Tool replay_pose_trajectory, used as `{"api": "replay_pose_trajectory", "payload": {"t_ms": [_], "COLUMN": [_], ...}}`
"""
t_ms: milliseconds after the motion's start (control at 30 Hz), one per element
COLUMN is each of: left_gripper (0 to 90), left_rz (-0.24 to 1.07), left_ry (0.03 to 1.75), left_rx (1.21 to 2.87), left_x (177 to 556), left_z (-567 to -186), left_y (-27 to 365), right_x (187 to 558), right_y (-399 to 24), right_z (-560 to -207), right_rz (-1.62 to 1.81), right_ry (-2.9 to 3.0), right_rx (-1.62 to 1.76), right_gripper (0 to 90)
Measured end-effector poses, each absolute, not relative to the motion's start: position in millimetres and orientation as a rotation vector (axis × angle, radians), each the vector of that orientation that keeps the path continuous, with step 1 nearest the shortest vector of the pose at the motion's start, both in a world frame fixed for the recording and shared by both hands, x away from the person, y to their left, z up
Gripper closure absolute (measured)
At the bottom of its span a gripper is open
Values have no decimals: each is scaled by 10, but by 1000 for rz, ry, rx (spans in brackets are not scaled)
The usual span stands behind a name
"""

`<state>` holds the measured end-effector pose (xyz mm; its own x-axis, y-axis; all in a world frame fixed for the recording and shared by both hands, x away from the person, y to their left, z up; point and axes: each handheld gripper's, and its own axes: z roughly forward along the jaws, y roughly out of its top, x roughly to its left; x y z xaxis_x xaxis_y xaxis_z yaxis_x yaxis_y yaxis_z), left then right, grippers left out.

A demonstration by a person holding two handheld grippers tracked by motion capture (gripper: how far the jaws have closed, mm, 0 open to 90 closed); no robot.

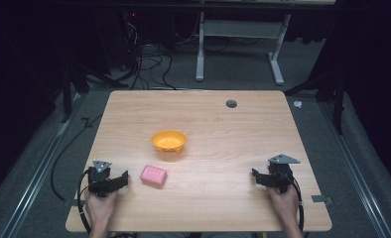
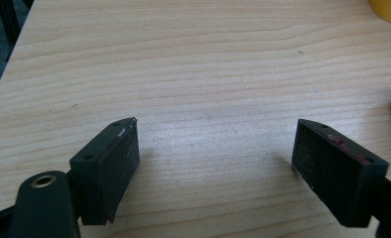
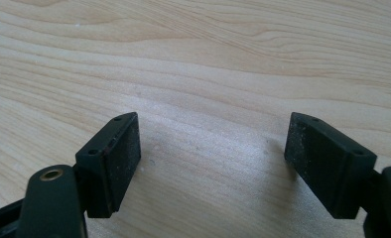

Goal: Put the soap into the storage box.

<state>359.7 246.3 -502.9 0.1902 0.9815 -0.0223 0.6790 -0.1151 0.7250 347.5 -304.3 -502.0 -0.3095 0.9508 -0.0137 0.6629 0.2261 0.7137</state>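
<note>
The pink sponge (image 1: 153,175) looks soft and light; the left hand-held gripper (image 1: 123,179), jaws apart and empty, should pinch its long sides.

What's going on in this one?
A person sits at a wooden table with a gripper in each hand. The left gripper rests near the table's front left, jaws open with bare wood between them, right beside a pink sponge it isn't touching. The right gripper rests at the front right, also open with nothing between its jaws. An orange bowl sits near the middle, just behind the sponge. Nothing is held.
</note>
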Motion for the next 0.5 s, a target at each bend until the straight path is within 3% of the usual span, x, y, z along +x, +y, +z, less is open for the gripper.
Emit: {"api": "replay_pose_trajectory", "payload": {"t_ms": [500], "left_gripper": [161], "left_rz": [599], "left_ry": [1444], "left_rx": [1880], "left_x": [3523], "left_z": [-4755], "left_y": [2302], "right_x": [3474], "right_y": [-3043], "right_z": [-5020], "right_rz": [851], "right_ry": [2054], "right_rx": [1483], "right_gripper": [226]}}
